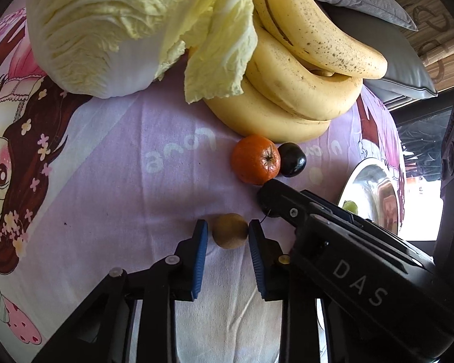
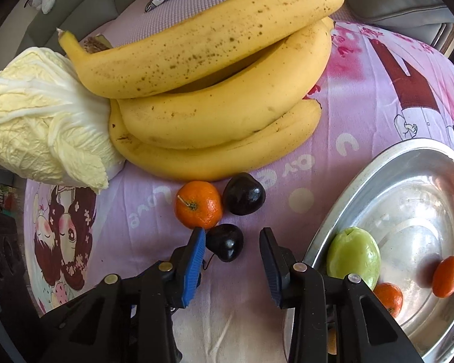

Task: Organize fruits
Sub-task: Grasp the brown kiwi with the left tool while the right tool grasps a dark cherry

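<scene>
Left gripper (image 1: 228, 231): matte black angular frame, two fingers faced with ribbed blue pads (image 1: 200, 257), pale round pivot caps along each linkage.

Right gripper (image 2: 231, 242): same black build, blue ribbed pads (image 2: 193, 263), brass-toned and silver rivets; casing bears a cross-head screw and white "DAS" lettering, thin black cord near its tip.

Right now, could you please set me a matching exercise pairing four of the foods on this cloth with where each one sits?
Things:
1. small brown round fruit
2. pale green oval fruit
3. leafy pale yellow cabbage
4. orange mandarin on the purple cloth

Places:
A. inside the shiny metal tray
B. between the fingers of the left gripper
C. touching a dark round fruit
D. against the bunch of yellow bananas

Pairs: 1-B, 2-A, 3-D, 4-C
</scene>
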Motion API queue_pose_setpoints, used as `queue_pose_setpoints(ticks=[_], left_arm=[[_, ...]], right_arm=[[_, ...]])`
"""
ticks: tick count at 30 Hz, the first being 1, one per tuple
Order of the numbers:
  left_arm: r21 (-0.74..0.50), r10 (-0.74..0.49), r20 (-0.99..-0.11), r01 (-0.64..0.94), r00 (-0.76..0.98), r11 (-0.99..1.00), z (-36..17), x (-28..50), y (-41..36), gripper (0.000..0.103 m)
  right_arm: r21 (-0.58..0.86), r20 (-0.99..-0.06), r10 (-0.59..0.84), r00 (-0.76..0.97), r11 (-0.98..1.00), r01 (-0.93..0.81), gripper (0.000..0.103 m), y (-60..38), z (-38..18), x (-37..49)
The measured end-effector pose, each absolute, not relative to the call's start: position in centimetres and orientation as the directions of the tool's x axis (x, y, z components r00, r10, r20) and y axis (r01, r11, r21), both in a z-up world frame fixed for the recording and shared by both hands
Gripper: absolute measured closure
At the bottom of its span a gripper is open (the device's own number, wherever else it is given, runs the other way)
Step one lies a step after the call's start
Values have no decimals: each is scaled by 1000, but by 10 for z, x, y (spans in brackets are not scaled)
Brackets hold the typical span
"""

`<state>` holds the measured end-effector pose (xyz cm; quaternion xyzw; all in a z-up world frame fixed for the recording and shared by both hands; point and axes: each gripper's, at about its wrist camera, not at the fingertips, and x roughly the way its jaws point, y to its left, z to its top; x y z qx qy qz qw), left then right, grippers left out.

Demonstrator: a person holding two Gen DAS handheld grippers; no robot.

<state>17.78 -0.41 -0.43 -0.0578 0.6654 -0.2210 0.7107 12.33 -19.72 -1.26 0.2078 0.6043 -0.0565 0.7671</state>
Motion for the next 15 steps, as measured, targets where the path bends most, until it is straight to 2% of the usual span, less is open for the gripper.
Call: queue_pose_setpoints(ticks=[3,15], left_arm=[[-368,-384,-923,245,17,897,-7,173,-11,77],[-332,-349,-935,191,66,924,5,169,6,77]], right_arm=[[276,-945,190,267,899,339,73,-198,-16,119],[286,-933,178,314,895,342,74,-192,10,104]])
